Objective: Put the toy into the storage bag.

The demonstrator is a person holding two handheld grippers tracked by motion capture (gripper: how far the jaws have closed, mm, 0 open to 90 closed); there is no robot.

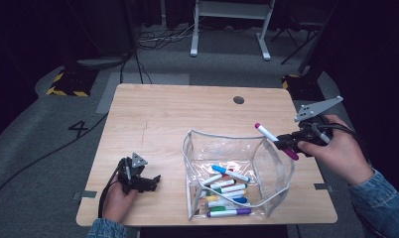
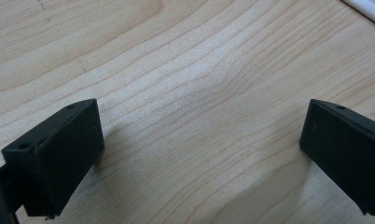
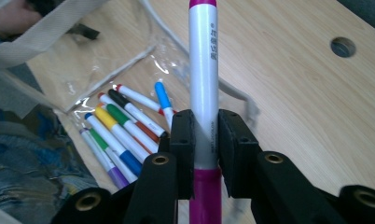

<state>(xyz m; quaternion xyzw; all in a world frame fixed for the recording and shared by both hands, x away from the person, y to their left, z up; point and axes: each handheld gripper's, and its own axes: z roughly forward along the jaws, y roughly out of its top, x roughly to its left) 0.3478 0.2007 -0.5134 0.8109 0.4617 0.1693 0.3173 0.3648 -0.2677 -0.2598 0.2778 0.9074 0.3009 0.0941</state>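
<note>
Magenta-capped white marker, its top cap cut off at the right gripper view's upper edge. Right gripper clamped on its barrel, above the table's right edge beside the clear pouch. Long axis slants up-left in the high view. Left gripper jaws wide apart, low over bare wood.

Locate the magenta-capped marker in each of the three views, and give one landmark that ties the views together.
High view: magenta-capped marker right of centre, above the clear pouch, clamped in the right tongs.
Left gripper view: bare tabletop between open tongs; no marker.
Right gripper view: marker upright at centre.
Shared landmark: round table hole.
</note>
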